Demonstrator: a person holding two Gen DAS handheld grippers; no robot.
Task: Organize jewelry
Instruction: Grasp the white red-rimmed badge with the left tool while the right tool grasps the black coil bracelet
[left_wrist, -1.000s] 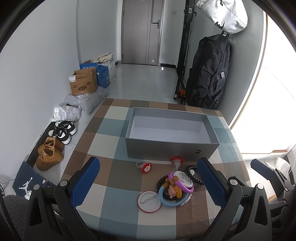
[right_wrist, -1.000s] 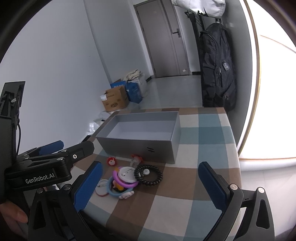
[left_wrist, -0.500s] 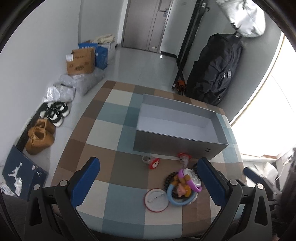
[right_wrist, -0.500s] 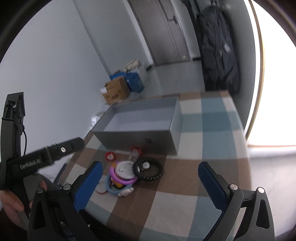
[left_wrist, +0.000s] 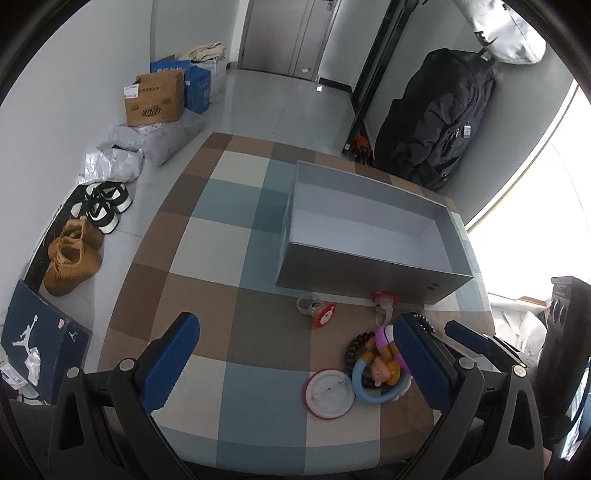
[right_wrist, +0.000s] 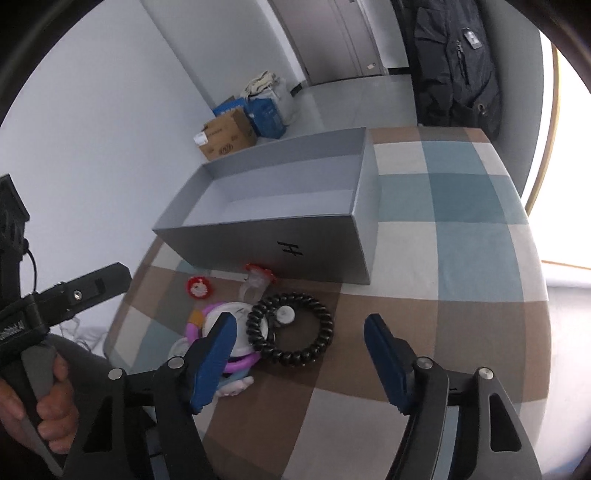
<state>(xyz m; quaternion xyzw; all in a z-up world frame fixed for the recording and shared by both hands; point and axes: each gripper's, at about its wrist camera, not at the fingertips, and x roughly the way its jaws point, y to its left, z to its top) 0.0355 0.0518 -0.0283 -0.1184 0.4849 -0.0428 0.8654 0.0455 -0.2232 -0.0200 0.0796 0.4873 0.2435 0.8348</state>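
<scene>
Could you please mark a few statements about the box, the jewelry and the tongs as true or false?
1. The grey box holds nothing. True.
2. The right tongs are shut on the black coil band. False: they are open, holding nothing.
3. The pin badge lies in the box. False: it lies on the checked cloth, in front of the box.
4. The left tongs are open. True.
5. Two red-topped rings lie near the box's front wall. True.

The right claw's (right_wrist: 301, 354) blue finger (right_wrist: 212, 363) hides part of the purple ring (right_wrist: 242, 363) and the pile beneath.
</scene>
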